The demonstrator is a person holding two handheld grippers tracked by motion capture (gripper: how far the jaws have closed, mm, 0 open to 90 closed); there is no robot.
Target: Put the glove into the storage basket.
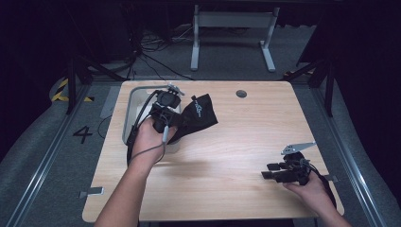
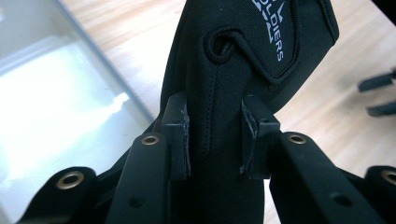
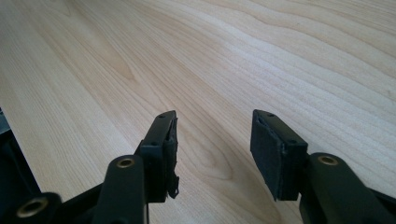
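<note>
Beside the grey bin [image 1: 137, 101], a black glove [image 1: 201, 113] with white lettering hangs.

Between the left gripper's black fingers [image 2: 180, 135], a black glove [image 2: 224, 84] with white lettering; beside them, a pale grey bin [image 1: 137, 101], light wood table [image 1: 236, 142].

Your left gripper [image 1: 166, 115] fingers are buried under the black fabric pouch [image 1: 198, 113] in the high view, so you can't read the grip from there. In the left gripper view the pouch [image 2: 233, 70] runs off the top and bottom edges; its white lettering is clipped, only "LDIERS" legible. The grey bin [image 1: 137, 101] has its near right corner hidden behind your hand and the pouch; its contents can't be made out. Your right gripper [image 1: 270, 171] fingers are small and dark in the high view.
</note>
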